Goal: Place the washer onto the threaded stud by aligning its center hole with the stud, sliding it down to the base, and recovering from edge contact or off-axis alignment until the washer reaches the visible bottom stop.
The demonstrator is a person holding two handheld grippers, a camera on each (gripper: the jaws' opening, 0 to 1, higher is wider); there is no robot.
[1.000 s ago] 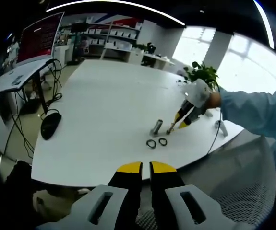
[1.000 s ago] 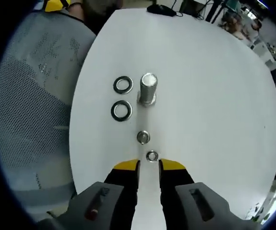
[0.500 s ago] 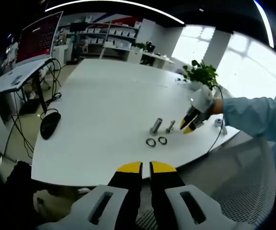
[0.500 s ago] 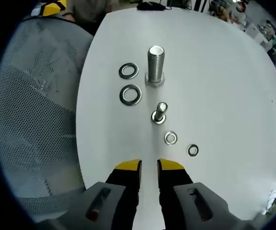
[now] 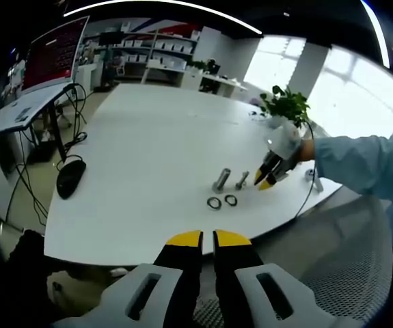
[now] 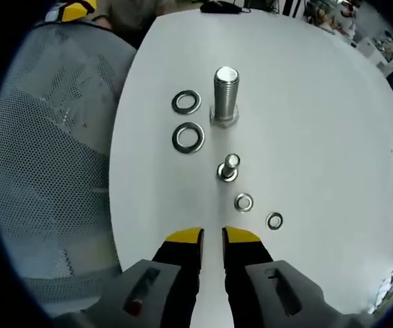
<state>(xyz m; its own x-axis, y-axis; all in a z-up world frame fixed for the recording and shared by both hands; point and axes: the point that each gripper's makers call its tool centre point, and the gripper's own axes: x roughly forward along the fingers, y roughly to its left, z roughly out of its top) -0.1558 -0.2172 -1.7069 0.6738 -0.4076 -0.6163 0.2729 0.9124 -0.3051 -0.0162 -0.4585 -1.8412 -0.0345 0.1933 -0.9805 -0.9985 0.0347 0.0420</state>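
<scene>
In the right gripper view a large threaded stud (image 6: 226, 96) stands upright on the white table (image 6: 319, 102). A smaller stud (image 6: 228, 168) stands just in front of it. Two large washers (image 6: 186, 102) (image 6: 188, 137) lie flat to the left of the large stud. Two small washers (image 6: 243, 202) (image 6: 274, 221) lie nearer to me. My right gripper (image 6: 212, 237) hovers short of them, its jaws a narrow gap apart with nothing between. In the left gripper view both studs (image 5: 221, 180) and the right gripper (image 5: 270, 174) show far off. My left gripper (image 5: 208, 239) is shut and holds nothing.
A grey mesh chair (image 6: 52, 171) sits off the table's left edge in the right gripper view. In the left gripper view a black mouse (image 5: 72, 178) lies at the table's left, a potted plant (image 5: 288, 106) stands at the far right corner, and a person's blue sleeve (image 5: 367, 160) reaches in.
My right gripper has drawn back and up from the small stud, leaving a small washer on the table, and its jaws have narrowed. The left gripper has stayed still.
</scene>
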